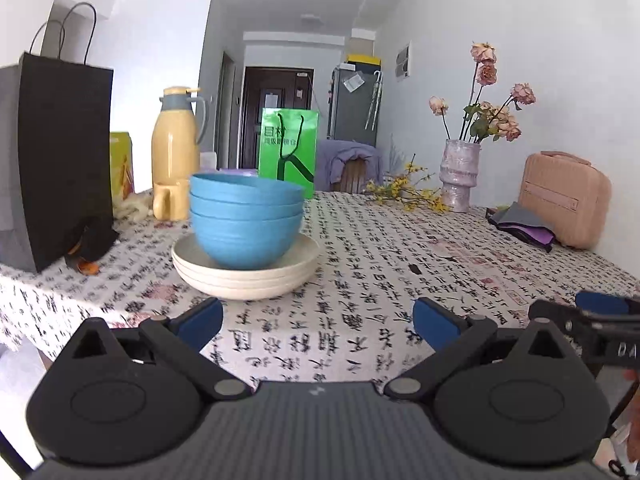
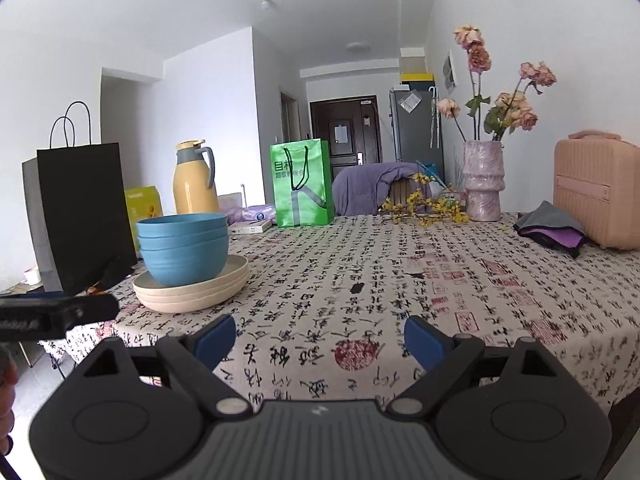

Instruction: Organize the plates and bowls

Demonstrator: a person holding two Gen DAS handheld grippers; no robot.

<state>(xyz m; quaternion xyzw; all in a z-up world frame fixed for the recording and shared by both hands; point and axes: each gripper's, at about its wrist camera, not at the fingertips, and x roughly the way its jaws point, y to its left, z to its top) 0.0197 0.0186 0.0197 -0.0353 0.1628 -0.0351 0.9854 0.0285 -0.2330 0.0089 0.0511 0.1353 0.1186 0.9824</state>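
Note:
Three nested blue bowls stand upright on a stack of three cream plates on the patterned tablecloth. My left gripper hovers open just in front of the stack, nothing between its blue pads. My right gripper is open too, with nothing in it, and sits to the right of the stack, over the cloth. Each gripper's black body shows at the edge of the other's view.
A black paper bag stands left of the stack, a yellow thermos jug and a green bag behind it. A vase of dried roses, a pink case and folded cloths are at the far right.

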